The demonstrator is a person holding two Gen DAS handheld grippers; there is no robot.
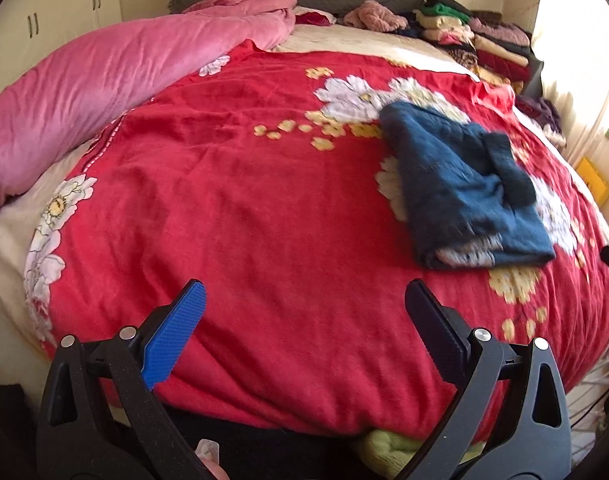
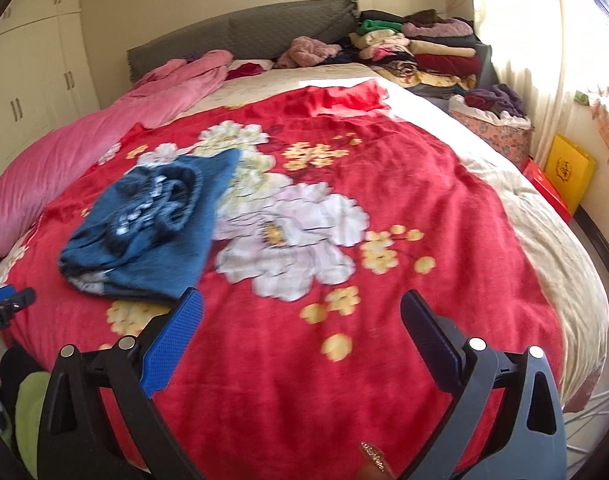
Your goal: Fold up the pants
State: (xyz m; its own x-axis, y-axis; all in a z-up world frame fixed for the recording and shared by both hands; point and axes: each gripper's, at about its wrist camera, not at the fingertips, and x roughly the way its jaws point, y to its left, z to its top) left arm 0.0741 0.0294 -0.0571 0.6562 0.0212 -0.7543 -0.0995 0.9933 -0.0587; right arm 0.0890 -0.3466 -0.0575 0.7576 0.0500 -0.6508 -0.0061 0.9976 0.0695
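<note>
Red floral blanket [image 1: 244,200], folded blue pants [image 1: 460,192], L gripper [image 1: 304,304] & R gripper [image 2: 302,312] jaws wide, empty, yellow box [image 2: 570,170] R view only

Setting: home bedroom. Evidence: large bed [image 2: 544,240] with grey padded headboard [image 2: 244,36], red floral blanket [image 2: 384,184], pink duvet [image 1: 104,80] along one side, stacks of folded clothes [image 2: 424,52] by the headboard, cream wardrobe doors [image 2: 32,80], curtained window [image 2: 516,32].
</note>
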